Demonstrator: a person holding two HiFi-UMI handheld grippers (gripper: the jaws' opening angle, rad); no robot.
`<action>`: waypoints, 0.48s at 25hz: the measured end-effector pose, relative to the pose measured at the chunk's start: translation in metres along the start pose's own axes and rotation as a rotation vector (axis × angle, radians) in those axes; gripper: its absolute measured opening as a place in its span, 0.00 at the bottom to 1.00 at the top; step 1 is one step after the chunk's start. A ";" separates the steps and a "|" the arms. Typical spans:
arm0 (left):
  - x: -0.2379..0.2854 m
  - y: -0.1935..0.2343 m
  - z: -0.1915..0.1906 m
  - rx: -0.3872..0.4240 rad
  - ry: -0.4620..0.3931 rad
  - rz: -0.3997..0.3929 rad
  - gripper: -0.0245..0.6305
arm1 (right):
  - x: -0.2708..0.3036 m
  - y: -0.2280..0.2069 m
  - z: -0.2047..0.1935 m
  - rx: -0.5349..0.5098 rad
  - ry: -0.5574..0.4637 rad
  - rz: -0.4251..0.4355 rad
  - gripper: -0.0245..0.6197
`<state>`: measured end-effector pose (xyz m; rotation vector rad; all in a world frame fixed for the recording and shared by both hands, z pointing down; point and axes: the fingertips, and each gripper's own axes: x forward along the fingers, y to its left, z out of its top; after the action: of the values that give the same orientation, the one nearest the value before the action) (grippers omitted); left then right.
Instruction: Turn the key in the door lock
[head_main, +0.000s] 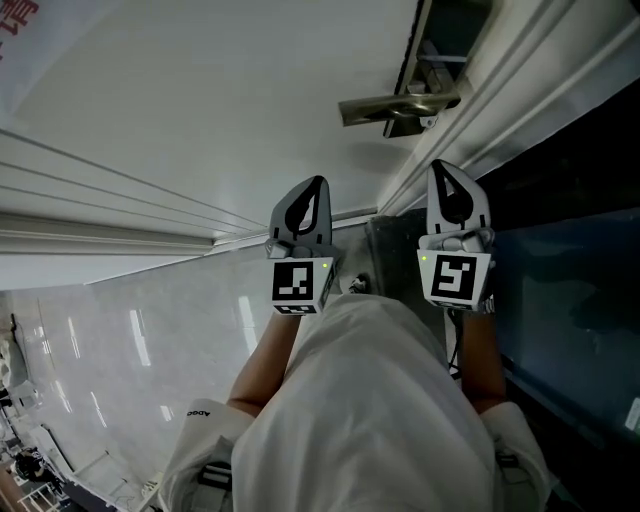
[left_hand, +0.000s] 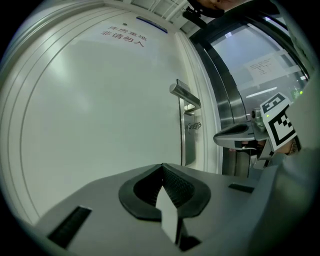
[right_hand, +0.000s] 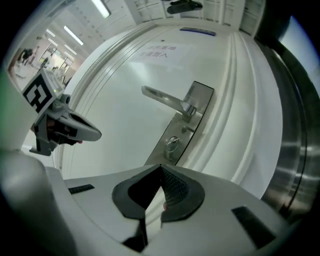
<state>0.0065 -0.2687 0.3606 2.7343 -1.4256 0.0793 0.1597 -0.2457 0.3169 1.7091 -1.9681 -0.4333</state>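
Sticking from the lock (right_hand: 171, 145), the key (left_hand: 194, 126) lies beyond left tongs (left_hand: 161, 168) and right tongs (right_hand: 160, 168), both closed, empty.

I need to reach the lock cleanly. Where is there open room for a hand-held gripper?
Free: the bare door panel left of the lock plate, under the lever handle. Crowded: the strip between plate and door frame.

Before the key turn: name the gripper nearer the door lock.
Right. The right gripper sits just before the lock, jaws shut, pointing at it; the left gripper hangs farther off, to the lock's left.
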 end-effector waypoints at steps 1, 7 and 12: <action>0.001 0.001 0.002 0.002 -0.003 -0.001 0.05 | 0.001 -0.004 0.002 -0.046 0.010 -0.009 0.04; 0.004 0.007 0.006 0.001 -0.015 0.010 0.05 | 0.010 -0.010 0.016 -0.219 0.043 0.002 0.09; 0.005 0.007 0.010 -0.002 -0.028 0.017 0.05 | 0.013 -0.008 0.031 -0.409 0.023 -0.025 0.17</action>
<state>0.0037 -0.2778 0.3516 2.7330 -1.4546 0.0405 0.1476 -0.2622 0.2893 1.4691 -1.6985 -0.7629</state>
